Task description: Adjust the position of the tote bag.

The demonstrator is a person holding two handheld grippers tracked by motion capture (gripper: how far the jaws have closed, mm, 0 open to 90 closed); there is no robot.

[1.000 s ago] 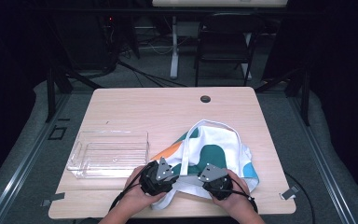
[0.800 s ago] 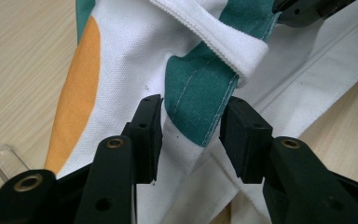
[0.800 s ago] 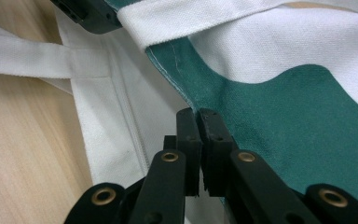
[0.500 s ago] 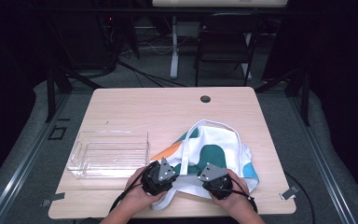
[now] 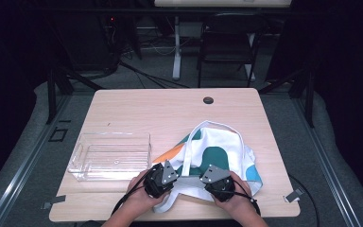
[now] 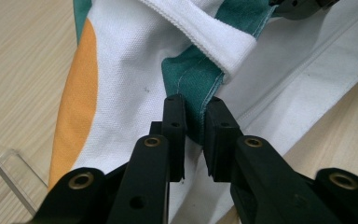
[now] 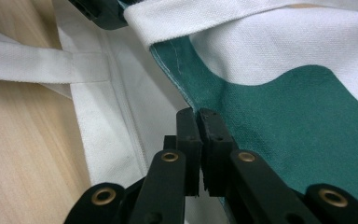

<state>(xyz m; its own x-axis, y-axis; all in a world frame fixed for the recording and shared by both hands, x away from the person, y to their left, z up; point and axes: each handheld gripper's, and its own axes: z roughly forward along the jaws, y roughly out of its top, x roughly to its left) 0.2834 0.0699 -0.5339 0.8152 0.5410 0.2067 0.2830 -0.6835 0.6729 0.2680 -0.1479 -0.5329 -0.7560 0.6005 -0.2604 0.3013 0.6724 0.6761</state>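
The tote bag (image 5: 212, 156) lies slumped on the near right part of the table (image 5: 137, 106), directly ahead of both grippers, with the clear tray (image 5: 111, 156) off to the left of the left gripper (image 5: 163, 176). In the left gripper view the jaws have just been closing and now pinch the bag's green hem (image 6: 193, 81), just below where the white strap (image 6: 200, 28) folds over it. The right gripper (image 5: 212, 177) is pressed shut on the same top edge farther along, its jaws biting the green and white cloth (image 7: 279, 107) beside the strap (image 7: 37, 63) that runs away to its left. The bag looks like light, soft canvas: it will sag and fold rather than keep a shape, and is unlikely to slip once nipped, since the weave is coarse. The stitched hem and the strap roots seem the best places to hold, being doubled and firmer; a grip on a single loose layer would likely just drag that layer and leave the rest behind.
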